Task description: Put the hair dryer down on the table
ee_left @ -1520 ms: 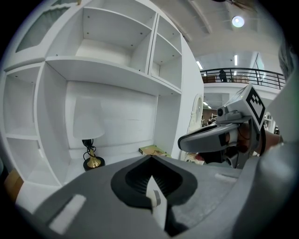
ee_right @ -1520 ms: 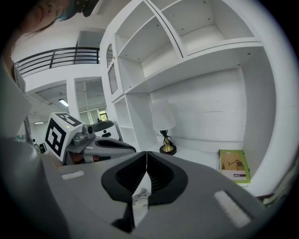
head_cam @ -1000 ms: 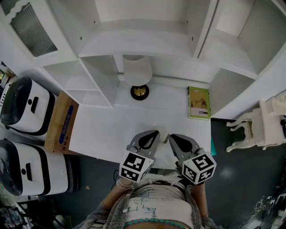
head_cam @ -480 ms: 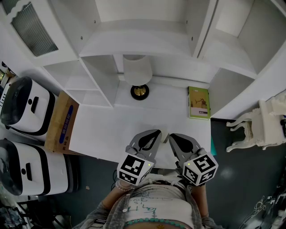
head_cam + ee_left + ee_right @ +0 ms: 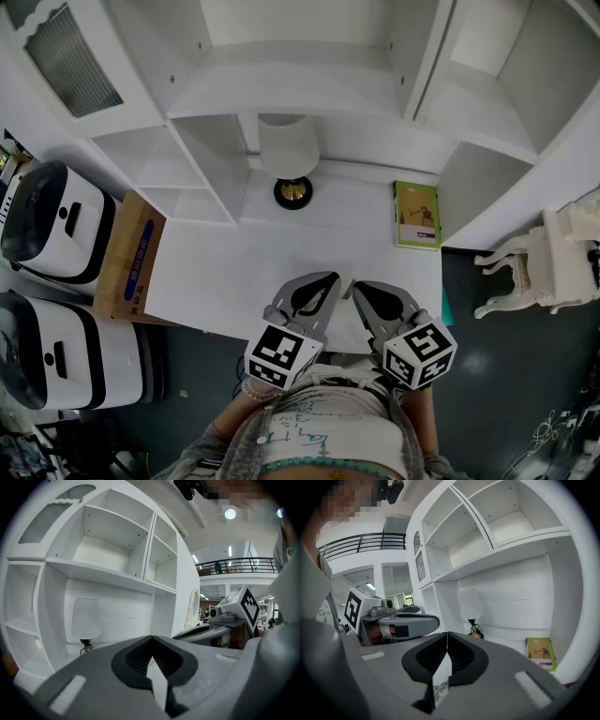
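Both grippers hover side by side over the front edge of the white table (image 5: 216,272), tips angled toward each other. My left gripper (image 5: 330,277) (image 5: 151,638) is shut, its jaws meeting with nothing between them. The right gripper (image 5: 356,286) (image 5: 447,633) is also shut and empty. A small pale object (image 5: 345,280) lies on the table between the two tips; I cannot tell what it is. Under the right gripper's jaws a bit of white, cord-like shape (image 5: 435,689) shows. No hair dryer is clearly recognisable in any view.
A white lamp (image 5: 290,155) on a black and gold base stands at the back of the table, a green book (image 5: 417,215) at its right end. A cardboard box (image 5: 127,255) and two white appliances (image 5: 47,220) sit at left, a white chair (image 5: 539,262) at right. Shelves rise behind.
Both grippers have drifted very slightly back toward the person. Their jaws stay shut and nothing else has moved.
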`<act>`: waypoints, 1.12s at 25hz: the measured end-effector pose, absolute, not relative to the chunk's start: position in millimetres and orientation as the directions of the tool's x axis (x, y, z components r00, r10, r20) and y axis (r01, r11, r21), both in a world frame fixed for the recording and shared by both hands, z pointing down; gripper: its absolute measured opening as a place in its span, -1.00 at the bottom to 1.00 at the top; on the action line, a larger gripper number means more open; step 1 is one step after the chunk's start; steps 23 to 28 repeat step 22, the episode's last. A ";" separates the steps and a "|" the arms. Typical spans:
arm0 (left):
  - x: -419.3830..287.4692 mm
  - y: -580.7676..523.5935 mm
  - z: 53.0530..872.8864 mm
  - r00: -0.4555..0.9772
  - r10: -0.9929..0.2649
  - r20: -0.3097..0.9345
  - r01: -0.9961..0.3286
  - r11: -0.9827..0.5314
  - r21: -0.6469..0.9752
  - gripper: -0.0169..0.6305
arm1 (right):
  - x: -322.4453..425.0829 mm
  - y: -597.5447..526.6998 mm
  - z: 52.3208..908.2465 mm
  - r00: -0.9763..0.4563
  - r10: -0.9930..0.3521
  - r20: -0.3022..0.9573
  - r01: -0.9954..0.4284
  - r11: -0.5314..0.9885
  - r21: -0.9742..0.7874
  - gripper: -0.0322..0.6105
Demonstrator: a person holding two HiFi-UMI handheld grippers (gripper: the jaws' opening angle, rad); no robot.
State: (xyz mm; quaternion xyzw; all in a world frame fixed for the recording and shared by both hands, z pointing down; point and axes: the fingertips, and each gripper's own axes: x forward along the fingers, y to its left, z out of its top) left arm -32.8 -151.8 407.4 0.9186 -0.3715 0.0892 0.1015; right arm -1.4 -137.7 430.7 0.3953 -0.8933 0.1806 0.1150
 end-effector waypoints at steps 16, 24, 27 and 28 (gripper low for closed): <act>-32.3 -149.8 409.6 0.710 -0.662 0.242 -0.699 -0.705 0.122 -0.95 | 2.7 -136.0 432.7 -0.650 -0.673 0.353 -0.758 0.609 -0.234 -0.81; -30.9 -150.5 408.8 0.710 -0.660 0.243 -0.698 -0.705 0.124 -0.95 | 4.4 -136.0 432.2 -0.648 -0.674 0.354 -0.759 0.608 -0.233 -0.81; -30.9 -150.5 408.8 0.710 -0.660 0.243 -0.698 -0.705 0.124 -0.95 | 4.4 -136.0 432.2 -0.648 -0.674 0.354 -0.759 0.608 -0.233 -0.81; -30.9 -150.5 408.8 0.710 -0.660 0.243 -0.698 -0.705 0.124 -0.95 | 4.4 -136.0 432.2 -0.648 -0.674 0.354 -0.759 0.608 -0.233 -0.81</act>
